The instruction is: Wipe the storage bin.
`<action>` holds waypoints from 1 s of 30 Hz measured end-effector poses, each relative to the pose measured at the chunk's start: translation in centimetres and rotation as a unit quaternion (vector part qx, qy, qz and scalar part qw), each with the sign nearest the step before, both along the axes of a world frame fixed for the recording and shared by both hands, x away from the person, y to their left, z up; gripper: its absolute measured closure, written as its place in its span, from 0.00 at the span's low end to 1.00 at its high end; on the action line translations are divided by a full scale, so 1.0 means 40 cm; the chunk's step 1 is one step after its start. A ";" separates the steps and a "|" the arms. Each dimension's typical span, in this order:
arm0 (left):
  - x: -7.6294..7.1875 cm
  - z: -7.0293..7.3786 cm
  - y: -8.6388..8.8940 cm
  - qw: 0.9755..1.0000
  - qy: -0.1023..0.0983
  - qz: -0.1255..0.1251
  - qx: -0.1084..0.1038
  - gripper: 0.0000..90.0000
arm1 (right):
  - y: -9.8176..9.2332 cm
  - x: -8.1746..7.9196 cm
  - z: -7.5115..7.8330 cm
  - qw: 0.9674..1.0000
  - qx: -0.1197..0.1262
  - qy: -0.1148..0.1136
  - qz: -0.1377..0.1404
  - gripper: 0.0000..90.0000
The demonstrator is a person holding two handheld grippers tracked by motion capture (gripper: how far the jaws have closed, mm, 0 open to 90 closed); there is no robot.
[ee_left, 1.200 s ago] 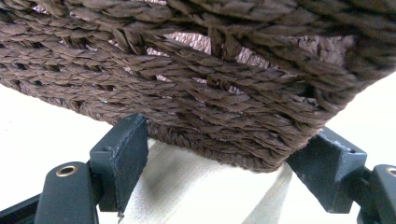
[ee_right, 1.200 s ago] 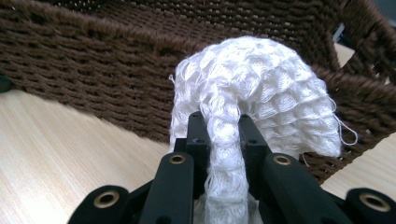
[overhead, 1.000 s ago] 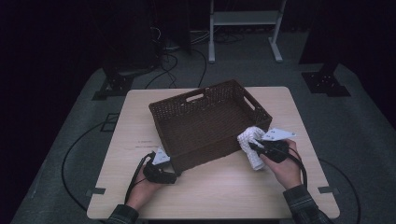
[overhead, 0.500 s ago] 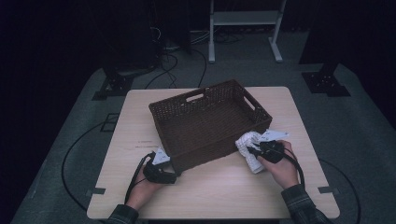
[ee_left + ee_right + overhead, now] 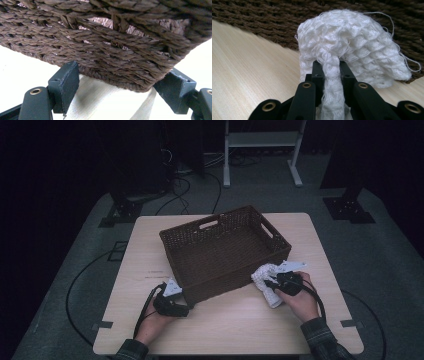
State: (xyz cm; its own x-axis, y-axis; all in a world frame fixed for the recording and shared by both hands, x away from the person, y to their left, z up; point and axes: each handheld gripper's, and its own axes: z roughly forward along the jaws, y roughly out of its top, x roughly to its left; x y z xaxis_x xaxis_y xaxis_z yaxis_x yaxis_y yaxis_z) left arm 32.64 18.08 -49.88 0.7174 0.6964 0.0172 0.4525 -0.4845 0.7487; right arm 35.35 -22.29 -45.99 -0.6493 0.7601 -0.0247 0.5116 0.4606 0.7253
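Note:
A dark brown woven basket [image 5: 220,285] stands askew in the middle of the light wooden table [image 5: 240,320], and its inside looks empty. My left gripper [image 5: 182,309] is at the basket's near left corner. In the left gripper view its two jaws stand wide on either side of the woven basket corner [image 5: 107,50] and touch it on both sides. My right gripper [image 5: 272,284] lies by the basket's near right corner, shut on a white knitted cloth [image 5: 264,276]. In the right gripper view the cloth [image 5: 352,45] bulges above the pinching jaws, with the basket wall [image 5: 262,20] just behind.
The table's near strip in front of the basket is bare wood. On the floor beyond the table stand a white metal frame [image 5: 260,140], dark stand bases [image 5: 350,207] and loose cables [image 5: 175,170]. Small tape marks [image 5: 102,325] sit at the table's near corners.
My right gripper with the white cloth has slid slightly toward the table's near edge. The left gripper and the basket have stayed put.

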 end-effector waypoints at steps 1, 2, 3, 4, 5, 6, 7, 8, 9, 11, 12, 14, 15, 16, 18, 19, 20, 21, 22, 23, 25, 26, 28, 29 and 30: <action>0.000 0.000 0.000 1.000 0.000 0.000 0.000 0.25 | -0.001 0.001 -0.003 1.000 -0.002 0.002 0.002 0.87; 0.000 0.000 0.000 1.000 0.000 0.000 0.000 0.25 | 0.000 0.001 -0.007 1.000 -0.002 0.006 0.001 0.87; 0.000 0.000 0.000 1.000 0.000 0.000 0.000 0.25 | 0.000 0.002 -0.010 1.000 -0.006 0.008 0.004 0.87; 0.000 0.000 0.000 1.000 0.000 0.000 0.000 0.25 | 0.000 0.003 -0.015 1.000 -0.008 0.011 0.007 0.87; 0.000 0.000 0.000 1.000 0.000 0.000 0.000 0.25 | 0.001 0.003 -0.017 1.000 -0.009 0.014 0.008 0.87; 0.000 0.000 0.000 1.000 0.000 0.000 0.000 0.25 | 0.000 0.004 -0.020 1.000 -0.012 0.016 0.011 0.87; 0.000 0.000 0.000 1.000 0.000 0.000 0.000 0.25 | 0.001 0.004 -0.023 1.000 -0.014 0.017 0.012 0.87; 0.000 0.000 0.000 1.000 0.000 0.000 0.000 0.25 | 0.003 0.002 -0.025 1.000 -0.013 0.020 0.013 0.87; 0.000 0.000 0.000 1.000 0.000 0.000 0.000 0.25 | 0.003 0.001 -0.026 1.000 -0.015 0.020 0.015 0.87; 0.000 0.000 0.000 1.000 0.000 0.000 0.000 0.25 | 0.005 -0.002 -0.024 1.000 -0.015 0.018 0.014 0.87; 0.000 0.000 0.000 1.000 0.000 0.000 0.000 0.25 | 0.005 -0.004 -0.023 1.000 -0.016 0.016 0.015 0.87; 0.000 0.000 0.000 1.000 0.000 0.000 0.000 0.25 | 0.004 -0.007 -0.018 1.000 -0.011 0.011 0.013 0.87; 0.000 0.000 0.000 1.000 0.000 0.000 0.000 0.25 | 0.003 -0.008 -0.016 1.000 -0.011 0.010 0.014 0.87; 0.000 0.000 0.000 1.000 0.000 0.000 0.000 0.25 | 0.003 -0.010 -0.012 1.000 -0.006 0.007 0.012 0.87; 0.000 0.000 0.000 1.000 0.000 0.000 0.000 0.25 | 0.002 -0.011 -0.007 1.000 -0.004 -0.001 0.013 0.87; 0.000 0.000 0.000 1.000 0.000 0.000 0.000 0.25 | 0.003 -0.013 -0.004 1.000 0.003 -0.003 0.009 0.87; 0.000 0.000 0.000 1.000 0.000 0.000 0.000 0.25 | 0.003 -0.015 0.000 1.000 0.003 -0.005 0.011 0.87; 0.000 0.000 0.000 1.000 0.000 0.000 0.000 0.25 | 0.004 -0.017 0.004 1.000 0.008 -0.008 0.011 0.87; 0.000 0.000 0.000 1.000 0.000 0.000 0.000 0.25 | 0.004 -0.018 0.009 1.000 0.010 -0.013 0.011 0.87; 0.000 0.000 0.000 1.000 0.000 0.000 0.000 0.25 | 0.004 -0.020 0.015 1.000 0.012 -0.018 0.013 0.87; 0.001 0.000 -0.001 1.000 0.000 0.000 0.000 0.25 | 0.004 -0.022 0.024 0.999 0.018 -0.025 0.011 0.87; 0.000 0.000 -0.001 1.000 0.000 0.001 0.000 0.25 | 0.003 -0.023 0.029 0.999 0.021 -0.028 0.011 0.87; 0.001 0.000 -0.001 1.000 0.000 0.001 0.000 0.25 | 0.001 -0.024 0.037 0.999 0.025 -0.036 0.010 0.87; 0.001 0.000 -0.001 1.000 0.000 0.001 0.000 0.25 | 0.000 -0.025 0.041 0.999 0.029 -0.038 0.009 0.87; 0.001 0.000 -0.001 1.000 0.000 0.001 0.000 0.25 | -0.001 -0.025 0.045 0.999 0.029 -0.040 0.008 0.87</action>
State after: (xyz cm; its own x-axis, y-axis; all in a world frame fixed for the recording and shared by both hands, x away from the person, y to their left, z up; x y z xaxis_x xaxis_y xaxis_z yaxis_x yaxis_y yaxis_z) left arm 32.67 18.04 -49.88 0.7166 0.6973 0.0169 0.4529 -0.4837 0.7489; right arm 34.33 -22.32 -44.20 -0.6597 0.7508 -0.0326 0.4434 0.4239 0.7897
